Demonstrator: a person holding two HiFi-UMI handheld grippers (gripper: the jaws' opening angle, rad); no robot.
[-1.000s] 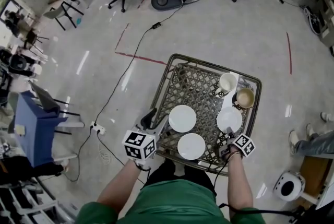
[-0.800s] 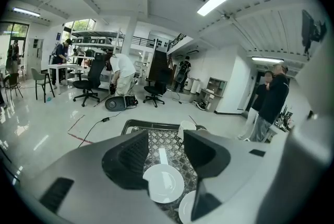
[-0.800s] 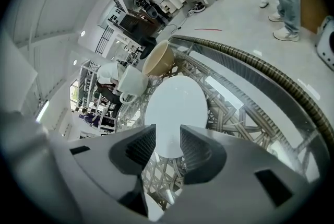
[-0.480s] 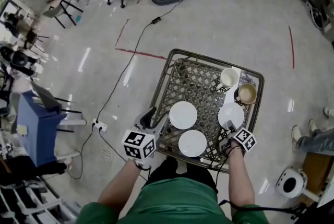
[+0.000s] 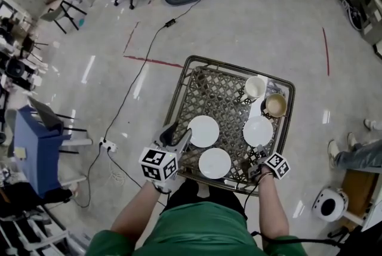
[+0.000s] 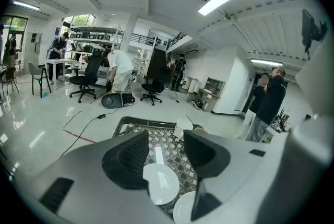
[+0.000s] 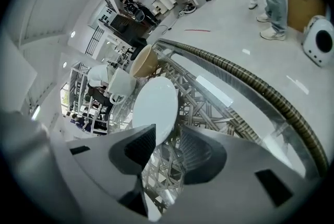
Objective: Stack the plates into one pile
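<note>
head view: left plate (image 5: 203, 130), near plate (image 5: 214, 163), right plate (image 5: 258, 130) lie apart on mesh surface (image 5: 216, 93) | left gripper (image 6: 164, 151): jaws wide, empty | right gripper view alone: right gripper (image 7: 160, 140) jaws parted at right plate's rim

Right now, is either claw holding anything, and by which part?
Nothing. The left gripper and right gripper are both open; a plate rim reaches between the right one's spread jaws, ungripped.

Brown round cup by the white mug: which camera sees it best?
The head view: the brown round cup shows its whole rim from above, beside the white mug in the wire basket's corner. The right gripper view shows it sideways, beyond a white plate. The left gripper view shows only a sliver beside a jaw.
</note>
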